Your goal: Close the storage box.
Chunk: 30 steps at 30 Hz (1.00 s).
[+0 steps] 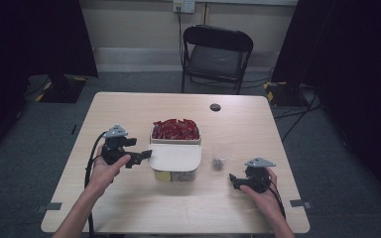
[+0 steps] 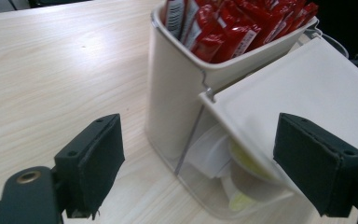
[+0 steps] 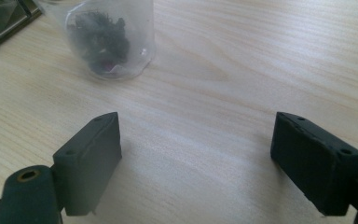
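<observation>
Left gripper [image 1: 146, 155], jaws spread, faces the box lid [image 1: 174, 157] for access; right gripper [image 1: 233, 180] rests spread near the cup [image 1: 220, 157].

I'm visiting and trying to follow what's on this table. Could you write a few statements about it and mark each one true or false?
1. The back part of the container holds red packets. True.
2. The left gripper is clamped on the lid. False: its jaws stand open at the white lid.
3. The clear cup is empty. False: something dark lies in its bottom.
4. The right gripper holds nothing. True.
</observation>
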Tool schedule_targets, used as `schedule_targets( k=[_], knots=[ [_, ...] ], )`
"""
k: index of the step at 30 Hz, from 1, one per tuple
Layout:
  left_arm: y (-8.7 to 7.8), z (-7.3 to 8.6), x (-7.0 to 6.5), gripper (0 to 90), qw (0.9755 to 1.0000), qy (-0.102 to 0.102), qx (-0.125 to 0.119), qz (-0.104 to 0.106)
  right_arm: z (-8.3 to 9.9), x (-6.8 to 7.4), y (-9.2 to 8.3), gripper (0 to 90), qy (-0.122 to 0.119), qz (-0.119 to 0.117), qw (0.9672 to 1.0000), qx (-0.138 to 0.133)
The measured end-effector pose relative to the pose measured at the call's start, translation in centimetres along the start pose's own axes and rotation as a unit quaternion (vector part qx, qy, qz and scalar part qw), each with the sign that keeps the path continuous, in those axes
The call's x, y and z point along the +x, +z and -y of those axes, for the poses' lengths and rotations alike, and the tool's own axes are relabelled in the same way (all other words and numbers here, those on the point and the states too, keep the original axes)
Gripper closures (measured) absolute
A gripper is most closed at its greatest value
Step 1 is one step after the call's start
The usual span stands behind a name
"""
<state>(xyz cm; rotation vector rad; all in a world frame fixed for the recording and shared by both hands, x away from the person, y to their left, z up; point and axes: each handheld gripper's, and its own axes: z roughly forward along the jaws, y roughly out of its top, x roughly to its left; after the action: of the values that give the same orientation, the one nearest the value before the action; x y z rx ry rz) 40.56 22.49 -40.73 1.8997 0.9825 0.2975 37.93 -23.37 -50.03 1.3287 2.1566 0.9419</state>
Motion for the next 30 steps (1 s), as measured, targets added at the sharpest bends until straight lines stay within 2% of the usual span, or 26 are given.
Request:
schedule_targets(
  k=[6,8,9,16,17,20,21,25,26,27,28,29,30],
  knots=[
    [-1.2,1.0,1.0,15.6,0.9998,-0.010,0.001,-0.014,0.0,0.0,0.0,15.6,0.000,0.001,1.0000,0.000],
    [-1.5,1.5,1.2,15.6,0.9998,-0.009,0.003,-0.020,0.1,-0.2,-0.1,15.6,0.007,0.008,0.9999,0.001],
    [-1.8,2.0,1.5,15.6,0.9993,-0.011,0.007,-0.034,0.1,-0.3,-0.1,15.6,0.010,0.010,0.9999,0.001],
    [-2.6,3.8,2.6,15.8,0.9979,-0.038,0.013,-0.051,0.2,-0.6,-0.2,15.6,0.015,0.015,0.9998,0.001],
    [-2.8,4.5,2.9,15.7,0.9971,-0.043,0.021,-0.058,0.3,-0.8,-0.3,15.6,0.015,0.017,0.9997,0.000],
    [-3.0,5.3,3.3,15.7,0.9967,-0.046,0.027,-0.062,0.3,-1.0,-0.4,15.6,0.022,0.024,0.9995,0.001],
    [-3.1,5.9,3.6,15.7,0.9960,-0.048,0.039,-0.064,0.4,-1.2,-0.5,15.5,0.027,0.027,0.9993,0.001],
    [-3.1,6.9,3.9,15.7,0.9953,-0.055,0.042,-0.067,0.5,-1.3,-0.5,15.5,0.027,0.030,0.9992,0.001],
    [-2.6,7.6,4.0,15.8,0.9933,-0.056,0.064,-0.078,0.5,-1.4,-0.5,15.4,0.025,0.029,0.9993,0.001],
    [-2.6,7.6,4.0,15.8,0.9933,-0.056,0.064,-0.078,0.5,-1.4,-0.5,15.4,0.025,0.029,0.9993,0.001],
    [-2.4,8.1,4.0,15.8,0.9925,-0.051,0.072,-0.085,0.4,-1.4,-0.5,15.3,0.026,0.028,0.9993,0.001],
    [-1.9,8.7,4.1,16.0,0.9903,-0.048,0.091,-0.094,0.4,-1.4,-0.5,15.1,0.024,0.027,0.9993,0.000],
    [-1.9,8.7,4.1,16.0,0.9903,-0.048,0.091,-0.094,0.4,-1.4,-0.5,15.1,0.024,0.027,0.9993,0.000]
  ],
)
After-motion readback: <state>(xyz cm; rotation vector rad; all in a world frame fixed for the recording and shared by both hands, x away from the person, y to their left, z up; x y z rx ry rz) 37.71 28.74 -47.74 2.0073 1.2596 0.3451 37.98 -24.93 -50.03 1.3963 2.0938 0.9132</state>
